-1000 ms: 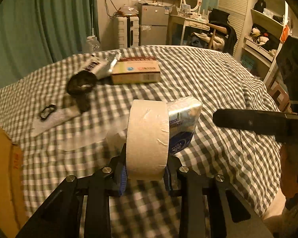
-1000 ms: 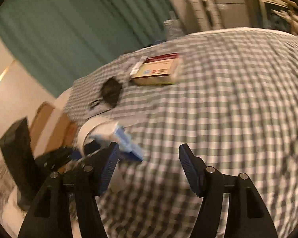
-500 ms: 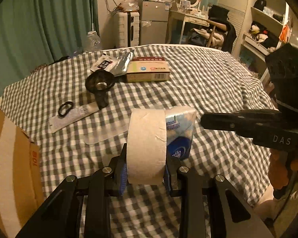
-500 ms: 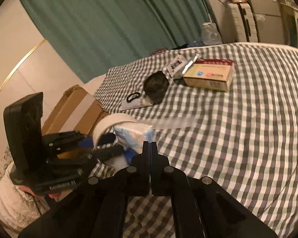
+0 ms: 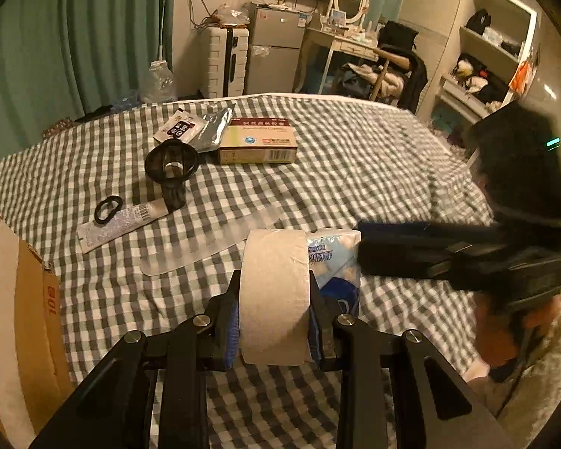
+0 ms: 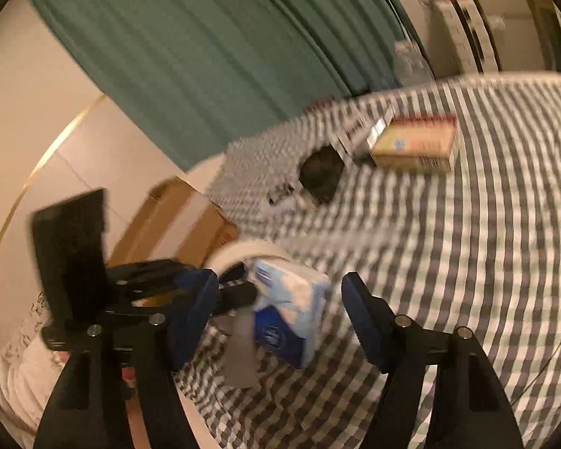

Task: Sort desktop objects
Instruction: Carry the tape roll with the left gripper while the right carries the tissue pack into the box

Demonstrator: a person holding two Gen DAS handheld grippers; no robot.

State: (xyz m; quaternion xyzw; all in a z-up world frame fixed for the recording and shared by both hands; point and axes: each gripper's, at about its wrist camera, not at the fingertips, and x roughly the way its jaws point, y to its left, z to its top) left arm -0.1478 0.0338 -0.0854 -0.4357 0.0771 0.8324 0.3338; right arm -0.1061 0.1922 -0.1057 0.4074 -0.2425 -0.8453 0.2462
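Note:
My left gripper (image 5: 275,331) is shut on a beige tape roll (image 5: 275,292), held upright above the checked cloth (image 5: 355,172). A blue and white tissue pack (image 5: 334,262) lies just right of the roll; it also shows in the right wrist view (image 6: 288,310). My right gripper (image 6: 280,321) is open, its jaws on either side of the tissue pack, apart from it. In the left wrist view its black fingers (image 5: 411,250) reach in from the right to the pack. The roll's edge (image 6: 243,252) shows behind the pack.
Farther on the cloth lie a flat box (image 5: 258,142), foil packets (image 5: 194,131), a black funnel-shaped cup (image 5: 172,168), a tube (image 5: 119,220) with a black ring (image 5: 107,208), and a clear strip (image 5: 205,247). A cardboard box (image 5: 15,318) stands at the left.
The right gripper was shut half a second ago and is now open around the tissue pack. The left gripper still holds the tape roll, having drawn back slightly toward the cardboard box.

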